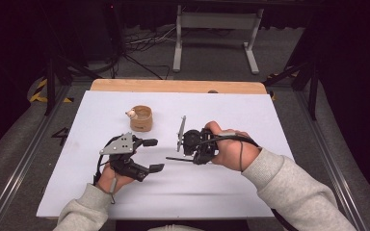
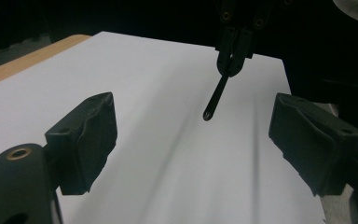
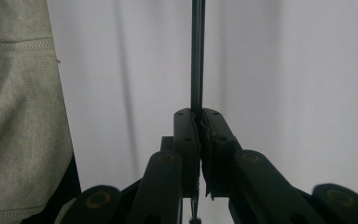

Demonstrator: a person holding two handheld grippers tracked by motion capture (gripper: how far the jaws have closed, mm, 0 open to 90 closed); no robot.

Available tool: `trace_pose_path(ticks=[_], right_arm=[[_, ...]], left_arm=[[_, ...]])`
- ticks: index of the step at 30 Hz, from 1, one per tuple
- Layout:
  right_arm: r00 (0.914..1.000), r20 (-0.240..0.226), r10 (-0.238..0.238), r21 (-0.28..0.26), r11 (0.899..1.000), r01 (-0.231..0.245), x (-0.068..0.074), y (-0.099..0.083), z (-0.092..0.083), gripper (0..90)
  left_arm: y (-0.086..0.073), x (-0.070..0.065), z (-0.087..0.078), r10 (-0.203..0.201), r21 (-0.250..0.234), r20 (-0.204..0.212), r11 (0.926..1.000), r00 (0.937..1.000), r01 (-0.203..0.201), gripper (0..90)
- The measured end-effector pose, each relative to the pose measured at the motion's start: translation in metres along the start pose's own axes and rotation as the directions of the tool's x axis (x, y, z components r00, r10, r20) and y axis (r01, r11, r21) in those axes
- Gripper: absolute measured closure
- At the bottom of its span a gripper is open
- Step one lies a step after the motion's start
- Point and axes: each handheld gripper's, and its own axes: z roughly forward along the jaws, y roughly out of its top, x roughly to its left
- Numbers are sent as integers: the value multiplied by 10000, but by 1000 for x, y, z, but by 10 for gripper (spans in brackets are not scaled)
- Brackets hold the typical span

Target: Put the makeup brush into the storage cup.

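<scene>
My right gripper [image 1: 193, 158] is held sideways in the person's right hand at the middle of the white sheet [image 1: 231, 187]. It is shut on a thin black rod [image 1: 177, 159] that sticks out to the left. In the right gripper view the rod [image 3: 196, 56] runs straight up from the closed jaws of the gripper [image 3: 199, 116]. My left gripper [image 1: 153, 155] stands open just left of the rod's tip, with nothing between its fingers. In the left gripper view the rod [image 2: 216, 95] points down toward the gap of that open gripper [image 2: 196, 135], held by the right gripper [image 2: 233, 65] above.
A small round wooden cup [image 1: 141, 119] stands on the sheet behind the left gripper, with a small pale object [image 1: 131, 114] at its left rim. The wooden table edge [image 1: 173, 86] runs along the back. A grey sleeve [image 3: 18, 116] is at the left of the right gripper view.
</scene>
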Motion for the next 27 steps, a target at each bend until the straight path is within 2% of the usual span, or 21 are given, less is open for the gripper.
trace_pose_path(ticks=[5,10,12,22,27], right_arm=[[10000,-19,-55,82,10000,56,1,1,0,855],[9999,-58,-137,128,9998,138,2,2,2,855],[9999,-65,-146,93,9998,146,2,3,2,854],[9994,-54,-329,191,9993,330,3,5,4,855],[9991,-93,-402,232,9989,404,3,7,5,855]], left_arm=[[2,-1,5,47,316,388,9995,9992,-59,237],[3,-3,10,277,691,474,9971,9985,-310,276],[2,-4,10,373,705,444,9967,9983,-404,324],[1,-6,15,600,1081,636,9919,9962,-666,423],[1,-6,16,686,1184,594,9901,9959,-753,472]])
